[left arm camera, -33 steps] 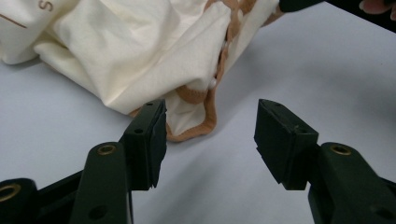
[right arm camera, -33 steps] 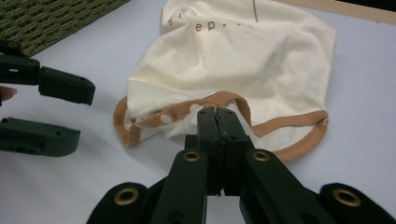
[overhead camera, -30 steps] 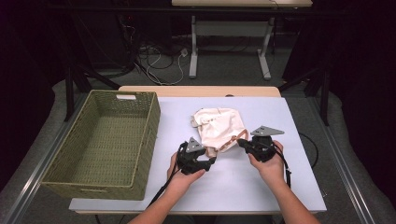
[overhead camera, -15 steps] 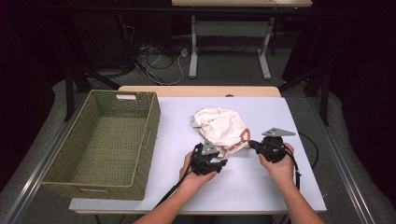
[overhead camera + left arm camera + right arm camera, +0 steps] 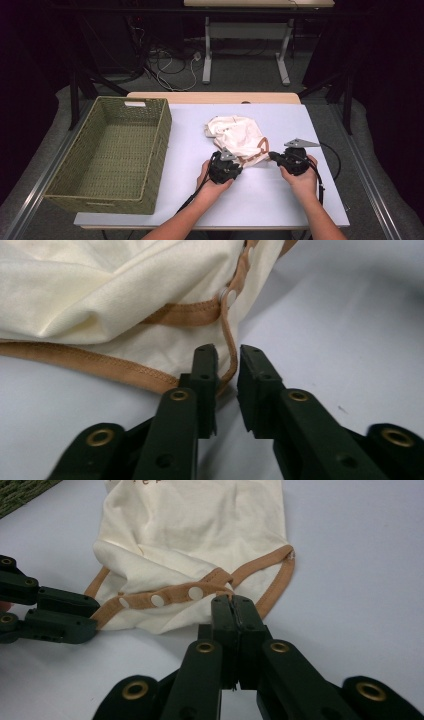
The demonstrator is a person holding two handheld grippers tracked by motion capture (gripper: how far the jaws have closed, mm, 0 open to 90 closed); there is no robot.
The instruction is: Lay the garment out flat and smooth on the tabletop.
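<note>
The white rectangular table [image 5: 260,200] carries a deep olive woven basket [image 5: 112,155] along its left edge and a crumpled cream cotton baby bodysuit with tan binding [image 5: 237,137] near its middle, toward the right. The right gripper [image 5: 233,605] is pinched fully together on the tan snap placket at the garment's near hem. The left gripper [image 5: 227,367] has just been closing; its jaws stand a narrow gap apart with a loop of tan trim [image 5: 229,347] between them, not yet pressed. Finishing that pinch squarely on the binding, not the loose cloth, should give an even two-point hold before lifting.
</note>
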